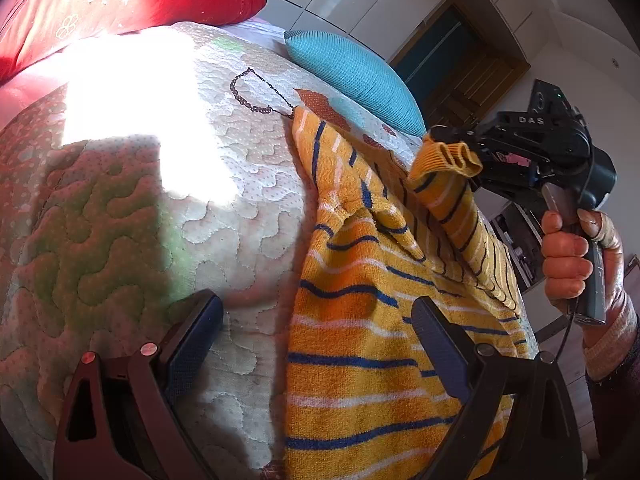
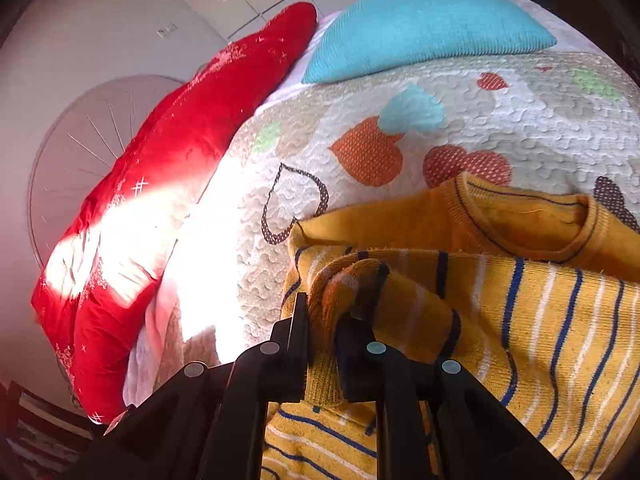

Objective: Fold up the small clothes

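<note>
Fingers of right gripper [image 2: 322, 320] clenched on ribbed cuff [image 2: 348, 280] of yellow striped sweater [image 2: 540, 320], sleeve [image 1: 460, 216] lifted off the body, seen from the side only in left wrist view along with right hand [image 1: 572, 256] on the handle. Left gripper [image 1: 316, 320] spread wide, grasping nothing, one finger over quilt [image 1: 120, 220], other over sweater hem. Neckline [image 2: 528, 216] visible only from right wrist. Sweater flat on heart-patterned quilt; blue pillow [image 2: 424, 28] and red pillow [image 2: 192, 128] beyond, near the wall.

Yellow sweater [image 2: 540, 320] striped blue and white; quilt [image 2: 480, 120] heart-patterned.
</note>
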Demonstrator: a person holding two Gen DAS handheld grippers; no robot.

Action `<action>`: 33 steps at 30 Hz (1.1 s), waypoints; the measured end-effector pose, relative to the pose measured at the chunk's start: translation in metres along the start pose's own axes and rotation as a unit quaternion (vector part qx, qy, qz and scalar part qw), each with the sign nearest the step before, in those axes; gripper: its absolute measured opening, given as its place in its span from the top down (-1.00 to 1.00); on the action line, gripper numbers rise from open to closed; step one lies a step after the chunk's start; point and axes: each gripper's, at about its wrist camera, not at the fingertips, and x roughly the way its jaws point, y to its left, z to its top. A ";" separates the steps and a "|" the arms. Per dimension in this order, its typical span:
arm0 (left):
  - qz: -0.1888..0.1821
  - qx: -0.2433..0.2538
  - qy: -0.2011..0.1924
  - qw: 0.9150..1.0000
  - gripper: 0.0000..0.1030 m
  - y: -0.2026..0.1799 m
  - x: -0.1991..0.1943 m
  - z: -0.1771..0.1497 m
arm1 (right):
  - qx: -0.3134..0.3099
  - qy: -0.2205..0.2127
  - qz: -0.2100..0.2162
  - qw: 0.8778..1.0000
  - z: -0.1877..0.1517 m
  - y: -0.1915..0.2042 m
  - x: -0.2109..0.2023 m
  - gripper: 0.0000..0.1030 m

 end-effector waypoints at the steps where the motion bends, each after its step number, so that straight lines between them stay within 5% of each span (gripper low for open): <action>1: 0.002 0.001 0.001 1.000 -0.83 -0.001 0.000 0.000 | 0.002 0.013 -0.004 1.000 -0.001 0.000 0.013 0.53; 3: 0.004 0.002 0.003 1.000 -0.83 -0.001 0.000 0.000 | 0.014 0.026 0.003 1.000 -0.002 0.004 0.032 0.20; 6: 0.002 0.000 0.003 1.000 -0.83 -0.001 -0.001 -0.001 | 0.009 0.017 0.042 0.999 -0.004 0.020 0.034 0.11; 8: -0.002 -0.004 0.001 1.000 -0.83 -0.001 -0.003 -0.001 | -0.017 -0.001 0.032 0.999 -0.006 0.032 0.022 0.05; 13: -0.006 -0.009 -0.001 1.000 -0.83 0.001 -0.005 -0.002 | -0.081 -0.015 -0.065 0.994 -0.014 0.048 0.006 0.04; 18: -0.002 -0.007 0.001 1.000 -0.83 0.001 -0.003 -0.001 | -0.186 0.023 -0.138 0.973 -0.037 0.065 0.041 0.04; 22: -0.005 -0.009 0.000 1.000 -0.83 0.001 -0.004 -0.002 | -0.246 0.009 -0.222 0.943 -0.039 0.068 0.069 0.04; 24: -0.007 -0.010 -0.001 1.000 -0.83 0.001 -0.004 -0.002 | -0.254 0.015 -0.250 0.934 -0.036 0.061 0.082 0.26; 25: -0.009 -0.011 -0.002 1.000 -0.83 0.002 -0.004 -0.002 | -0.251 0.018 -0.258 0.933 -0.034 0.058 0.084 0.77; 33: -0.012 -0.013 -0.002 1.000 -0.84 0.003 -0.004 -0.001 | -0.164 -0.066 -0.188 0.966 -0.009 0.037 -0.010 0.88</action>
